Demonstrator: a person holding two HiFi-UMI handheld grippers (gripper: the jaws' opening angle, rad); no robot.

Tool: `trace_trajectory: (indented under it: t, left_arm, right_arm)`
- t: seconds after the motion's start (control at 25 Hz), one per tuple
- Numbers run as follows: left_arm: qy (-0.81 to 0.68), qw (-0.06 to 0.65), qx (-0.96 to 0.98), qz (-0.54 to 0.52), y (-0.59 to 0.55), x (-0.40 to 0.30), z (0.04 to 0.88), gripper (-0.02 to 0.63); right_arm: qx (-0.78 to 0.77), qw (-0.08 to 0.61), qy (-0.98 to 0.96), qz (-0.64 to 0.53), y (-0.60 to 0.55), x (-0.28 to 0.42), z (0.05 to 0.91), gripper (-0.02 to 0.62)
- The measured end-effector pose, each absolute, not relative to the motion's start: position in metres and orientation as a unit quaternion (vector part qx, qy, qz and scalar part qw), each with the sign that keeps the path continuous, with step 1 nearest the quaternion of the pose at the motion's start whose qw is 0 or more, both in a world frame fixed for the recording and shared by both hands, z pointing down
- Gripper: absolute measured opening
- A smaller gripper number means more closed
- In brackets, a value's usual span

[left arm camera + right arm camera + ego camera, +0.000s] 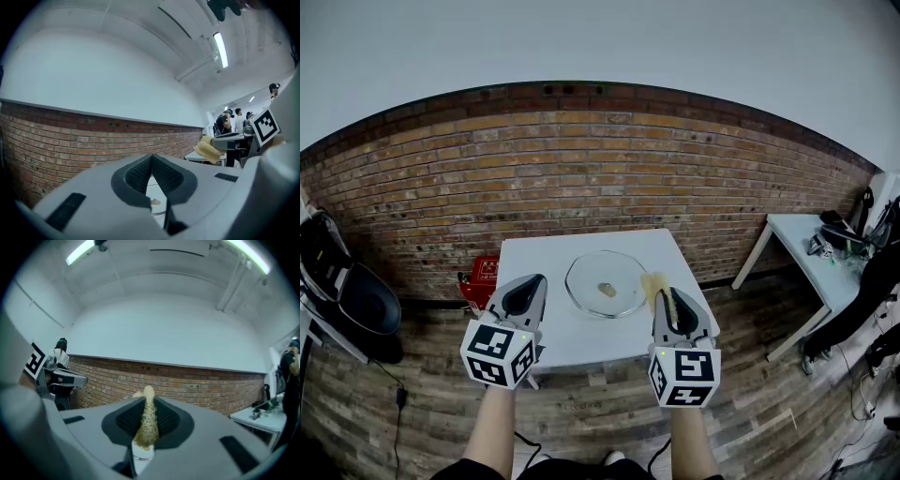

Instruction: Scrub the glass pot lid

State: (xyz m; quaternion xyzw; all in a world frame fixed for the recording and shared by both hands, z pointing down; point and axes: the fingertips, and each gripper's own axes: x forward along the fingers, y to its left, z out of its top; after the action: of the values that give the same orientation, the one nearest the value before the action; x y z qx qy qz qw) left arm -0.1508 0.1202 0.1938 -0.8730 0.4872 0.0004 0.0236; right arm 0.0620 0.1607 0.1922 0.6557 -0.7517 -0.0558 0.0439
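Note:
The round glass pot lid (606, 283) lies flat on the white table (581, 333), its small knob at the centre. My left gripper (526, 292) hovers at the lid's left, jaws shut with nothing between them; the left gripper view has its pads (151, 172) closed together. At the lid's right edge my right gripper (670, 305) is shut on a yellow sponge (657, 289), which pokes out past the tips. In the right gripper view the sponge (147, 423) stands squeezed thin between the black pads. Both grippers are held above the table's near half.
A brick wall (581, 169) runs behind the table. A red box (481, 279) sits on the floor at the table's far left. A second white table (816, 262) with items stands at the right. Dark equipment (342, 281) is at the left.

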Motion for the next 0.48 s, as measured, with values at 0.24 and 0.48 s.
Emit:
trace_trajectory:
  t: [0.24, 0.48]
  left_arm:
    - [0.486, 0.024, -0.873, 0.001, 0.1201, -0.1498, 0.1954, 0.011]
    - [0.487, 0.024, -0.873, -0.001, 0.1208, -0.1483, 0.196, 0.011]
  right_arm:
    - [0.657, 0.042, -0.75, -0.056, 0.161, 0.0638, 0.1931, 0.057]
    - [0.657, 0.041, -0.751, -0.054, 0.1617, 0.0654, 0.1943, 0.058]
